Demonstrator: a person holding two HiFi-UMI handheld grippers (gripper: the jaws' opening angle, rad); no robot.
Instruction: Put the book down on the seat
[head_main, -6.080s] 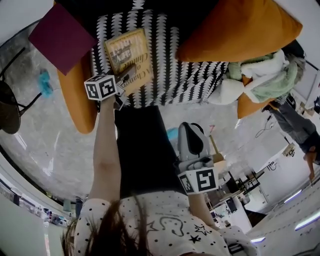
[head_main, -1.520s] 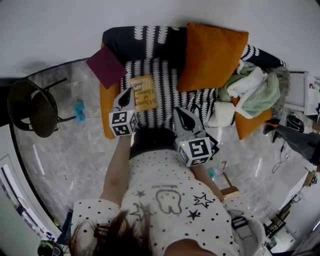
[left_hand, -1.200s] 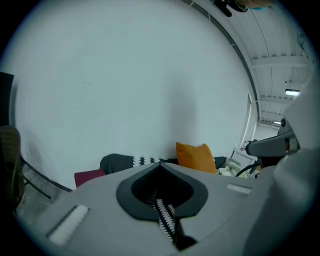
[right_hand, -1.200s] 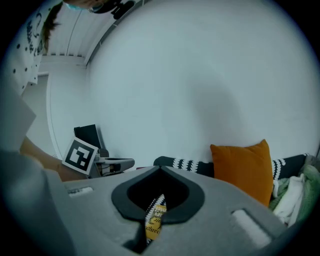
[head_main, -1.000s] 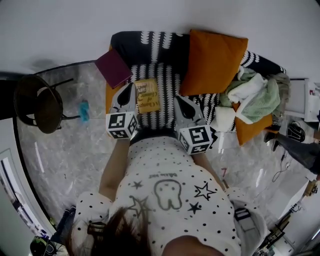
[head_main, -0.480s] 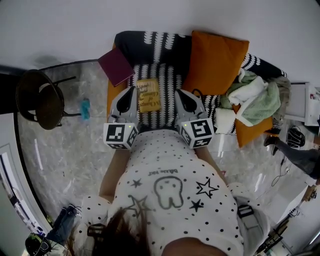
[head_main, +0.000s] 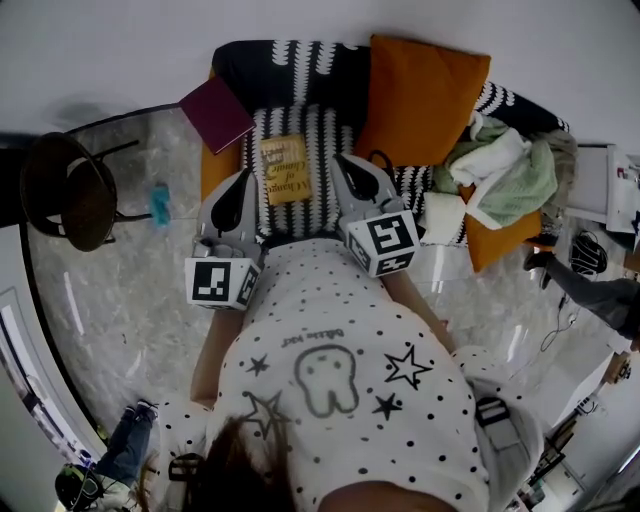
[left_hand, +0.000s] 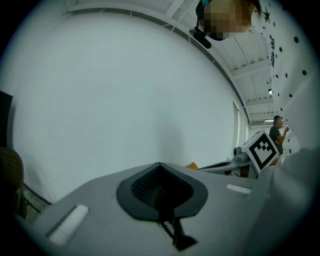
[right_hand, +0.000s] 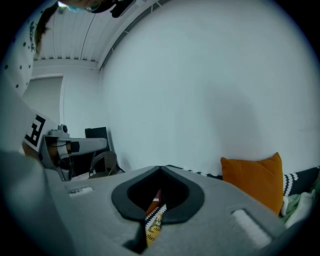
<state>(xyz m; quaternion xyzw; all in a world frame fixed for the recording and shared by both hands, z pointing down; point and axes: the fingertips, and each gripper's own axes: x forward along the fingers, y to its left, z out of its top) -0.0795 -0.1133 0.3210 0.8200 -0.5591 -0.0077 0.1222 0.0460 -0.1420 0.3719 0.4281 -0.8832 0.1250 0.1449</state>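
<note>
The yellow book (head_main: 285, 170) lies flat on the black-and-white patterned seat (head_main: 330, 205) of the sofa, with nothing touching it. My left gripper (head_main: 244, 177) hangs shut and empty to the left of the book, raised off the seat. My right gripper (head_main: 339, 159) is shut and empty on the book's right side. In the left gripper view the closed left gripper (left_hand: 160, 172) faces a bare white wall. In the right gripper view a sliver of the book (right_hand: 152, 222) shows through the thin slit of the closed right gripper (right_hand: 160, 172).
A maroon book (head_main: 216, 112) rests on the sofa's orange left arm. An orange cushion (head_main: 425, 95) leans on the backrest, and green and white cloths (head_main: 505, 170) are piled at the right. A dark round chair (head_main: 65, 195) stands on the marble floor at the left.
The left gripper has drawn back from the book and risen toward my body. The right gripper has stayed roughly in place. The book has not moved on the seat.
</note>
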